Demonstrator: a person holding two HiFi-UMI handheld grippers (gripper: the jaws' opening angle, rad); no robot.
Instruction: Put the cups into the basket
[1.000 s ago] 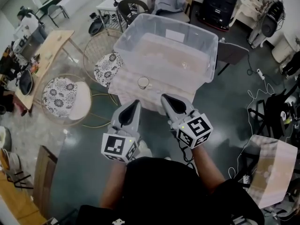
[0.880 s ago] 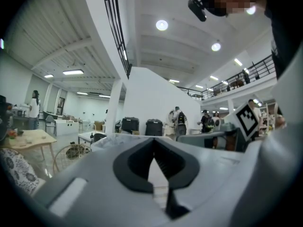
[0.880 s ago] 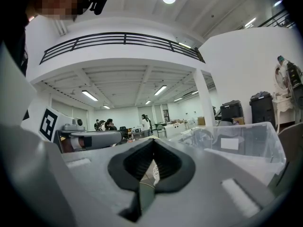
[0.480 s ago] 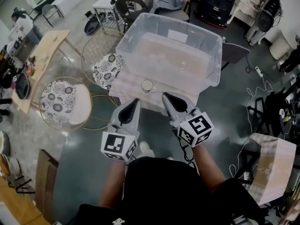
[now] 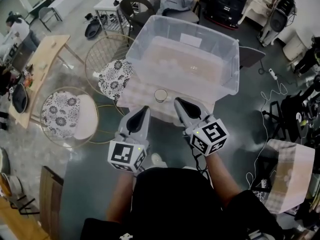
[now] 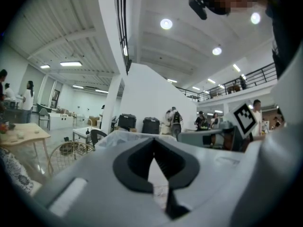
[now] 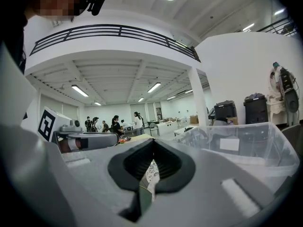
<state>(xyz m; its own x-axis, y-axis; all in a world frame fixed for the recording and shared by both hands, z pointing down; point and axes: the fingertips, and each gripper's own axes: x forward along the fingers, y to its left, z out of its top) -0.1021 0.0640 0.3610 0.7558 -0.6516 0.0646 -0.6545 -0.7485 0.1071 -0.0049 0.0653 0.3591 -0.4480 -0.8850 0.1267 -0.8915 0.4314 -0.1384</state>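
Had both tongs pressed together, nothing pinched. Left gripper and right gripper side by side at table near edge. Cup upright near that edge, just ahead of tips, untouched, right against front wall of clear basket.

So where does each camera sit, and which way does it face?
Head view: on the person's head, looking steeply down at the cup and clear plastic bin; shows left gripper, right gripper, forearms, dark shirt.
Left gripper view: on the left gripper, looking roughly level along its closed jaws toward the bin.
Right gripper view: on the right gripper, looking along its closed jaws; bin at right.
Shared: all three show the bin; each gripper view catches the other gripper's marker cube.
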